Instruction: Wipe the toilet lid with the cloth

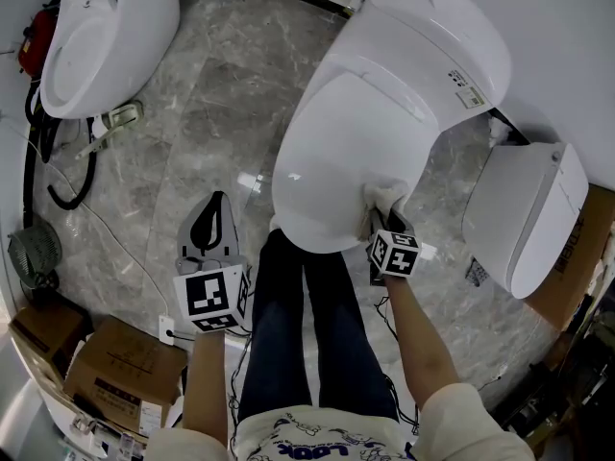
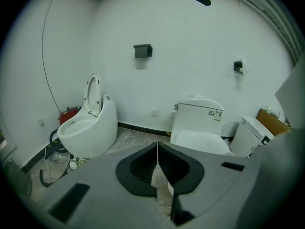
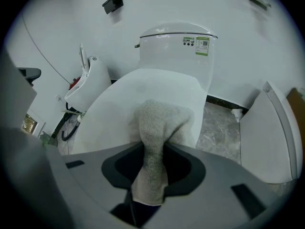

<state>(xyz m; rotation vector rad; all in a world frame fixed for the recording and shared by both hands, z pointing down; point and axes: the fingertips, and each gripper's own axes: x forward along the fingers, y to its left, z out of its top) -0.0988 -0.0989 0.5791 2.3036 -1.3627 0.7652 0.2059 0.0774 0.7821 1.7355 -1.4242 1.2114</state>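
The person's shirt carries blue lettering that seems to read "LOOK", seen upside down. The green-banded sticker on the toilet tank and the print on the cardboard box are too small to read.

Grey marbled floor is carrying it all: one toilet is standing right ahead of the fingers of the right gripper. Another toilet is sitting well ahead and left of the fingers of the left gripper, and cardboard boxes are resting behind those.
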